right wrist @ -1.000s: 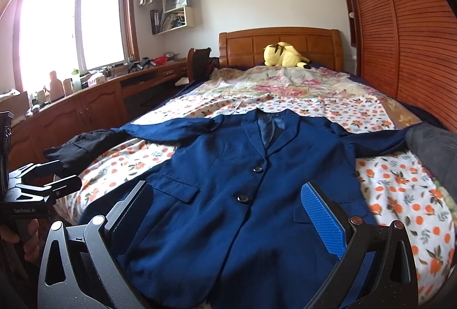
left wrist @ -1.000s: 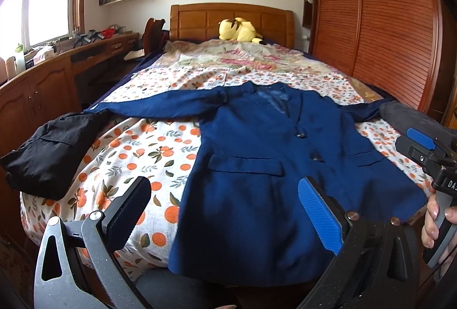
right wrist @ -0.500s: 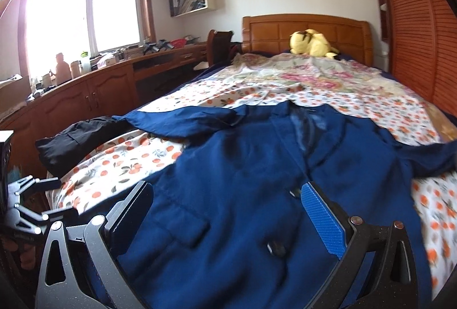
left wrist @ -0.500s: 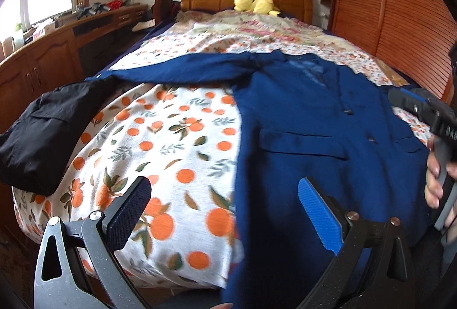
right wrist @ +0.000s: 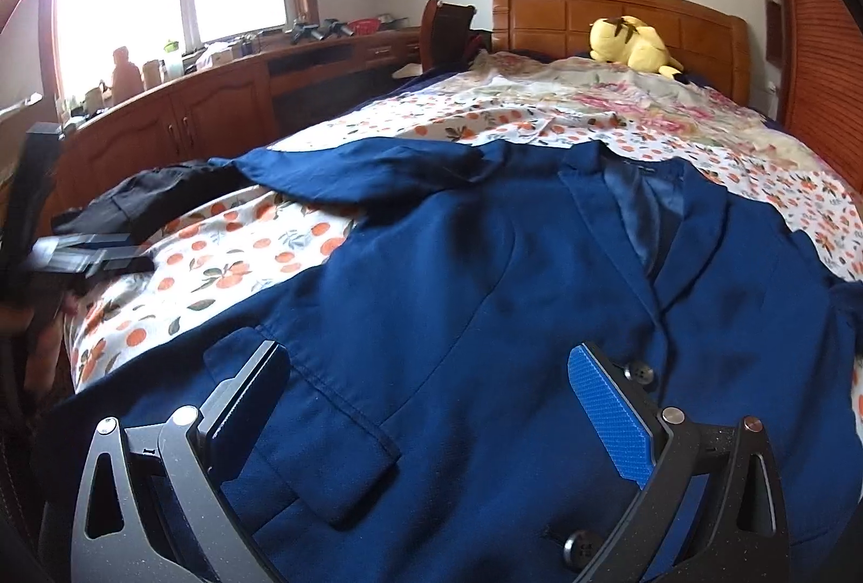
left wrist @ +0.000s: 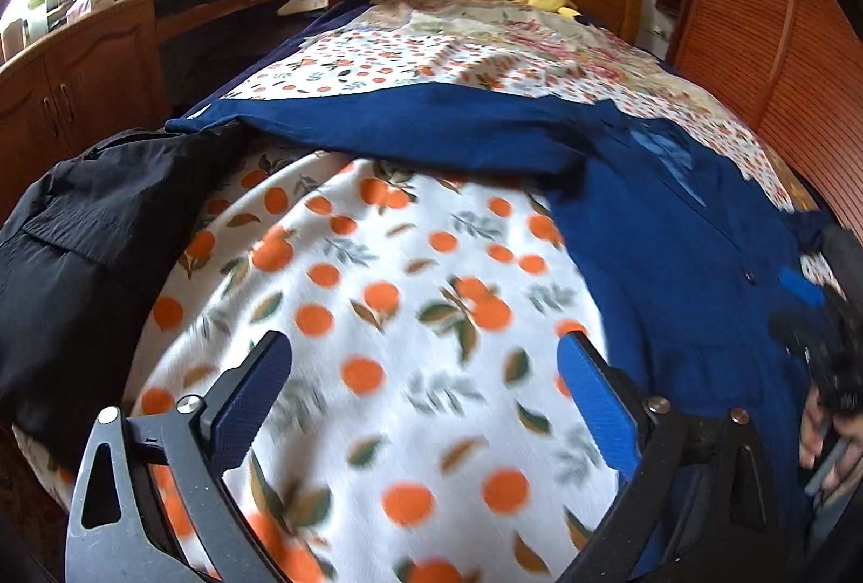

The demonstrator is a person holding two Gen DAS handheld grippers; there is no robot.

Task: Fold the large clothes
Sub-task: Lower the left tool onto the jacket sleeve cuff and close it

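1. The navy blazer (right wrist: 485, 292) lies face up and spread flat on the bed (left wrist: 410, 313), collar toward the headboard at 12 o'clock, front buttoned, one sleeve stretched out toward 9 o'clock.
2. The right gripper (right wrist: 426, 399) hovers low over the blazer's front, released, jaws wide apart with nothing between them; a flap pocket (right wrist: 323, 426) sits just by its left finger and a button (right wrist: 642, 374) by its blue right pad.
3. The left gripper (left wrist: 426, 399) is likewise released and empty, above the orange-print sheet, with the blazer's edge at its 3 o'clock.
4. A black garment (left wrist: 91, 259) is heaped at the bed's 9 o'clock edge, touching the sleeve's end.
5. A yellow plush toy (right wrist: 631, 43) rests against the wooden headboard (right wrist: 620, 11) at 12 o'clock.
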